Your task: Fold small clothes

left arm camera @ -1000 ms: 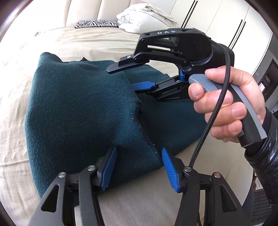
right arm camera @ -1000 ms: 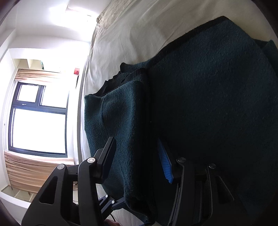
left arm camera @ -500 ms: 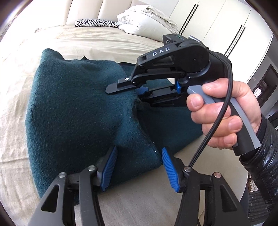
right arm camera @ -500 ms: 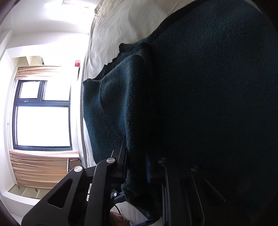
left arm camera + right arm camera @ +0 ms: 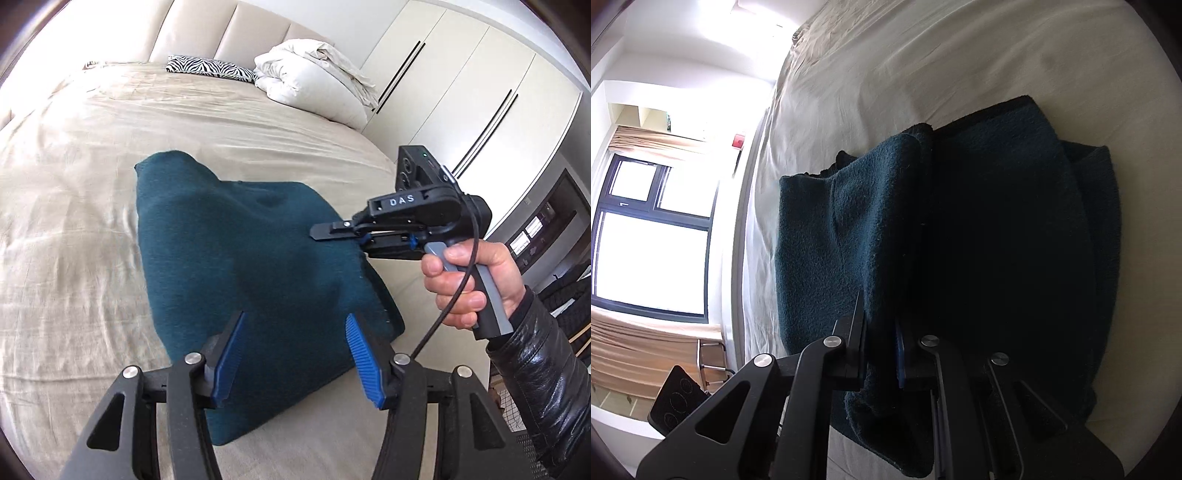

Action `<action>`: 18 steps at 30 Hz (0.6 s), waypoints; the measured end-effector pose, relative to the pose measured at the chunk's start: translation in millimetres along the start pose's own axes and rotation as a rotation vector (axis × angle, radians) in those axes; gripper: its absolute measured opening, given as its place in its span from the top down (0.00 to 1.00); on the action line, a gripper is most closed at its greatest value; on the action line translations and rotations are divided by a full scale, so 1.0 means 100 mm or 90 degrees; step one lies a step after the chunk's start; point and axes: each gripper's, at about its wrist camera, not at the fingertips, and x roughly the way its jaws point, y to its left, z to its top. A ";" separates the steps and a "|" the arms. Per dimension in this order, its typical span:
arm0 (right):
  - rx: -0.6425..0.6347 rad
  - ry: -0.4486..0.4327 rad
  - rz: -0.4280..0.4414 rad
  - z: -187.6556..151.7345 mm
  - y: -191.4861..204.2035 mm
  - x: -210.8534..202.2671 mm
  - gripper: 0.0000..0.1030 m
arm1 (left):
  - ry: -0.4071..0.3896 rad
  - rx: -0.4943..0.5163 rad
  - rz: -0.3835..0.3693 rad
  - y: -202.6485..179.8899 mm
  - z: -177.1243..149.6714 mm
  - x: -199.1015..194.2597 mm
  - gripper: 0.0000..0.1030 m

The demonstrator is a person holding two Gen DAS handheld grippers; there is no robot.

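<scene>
A dark teal fleece garment point(image 5: 236, 266) lies partly folded on the beige bed sheet point(image 5: 66, 206). My right gripper point(image 5: 343, 236) is shut on the garment's right edge and holds that fold lifted off the bed. In the right wrist view the cloth point(image 5: 849, 236) is pinched between the fingers point(image 5: 879, 354). My left gripper point(image 5: 291, 354) is open with blue pads, above the garment's near edge, holding nothing.
A zebra-print pillow point(image 5: 210, 68) and a white bundled duvet point(image 5: 314, 77) lie at the head of the bed. White wardrobe doors point(image 5: 461, 85) stand to the right. A window point(image 5: 646, 236) shows in the right wrist view.
My right gripper closed on the garment's edge and pulled it up and to the right. My left gripper drew back a little and stayed open.
</scene>
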 end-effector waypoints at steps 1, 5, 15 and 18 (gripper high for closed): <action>0.003 -0.004 -0.006 0.00 -0.05 -0.06 0.90 | 0.001 0.004 0.003 0.01 0.04 0.02 0.43; 0.019 -0.012 -0.026 0.06 -0.19 -0.15 0.90 | 0.012 0.020 0.016 0.02 0.19 0.17 0.43; 0.026 -0.004 -0.040 0.07 -0.37 -0.31 0.90 | 0.029 0.019 0.015 0.08 0.32 0.36 0.43; 0.028 -0.001 -0.042 0.10 -0.35 -0.32 0.90 | 0.032 0.022 0.016 0.03 0.37 0.45 0.43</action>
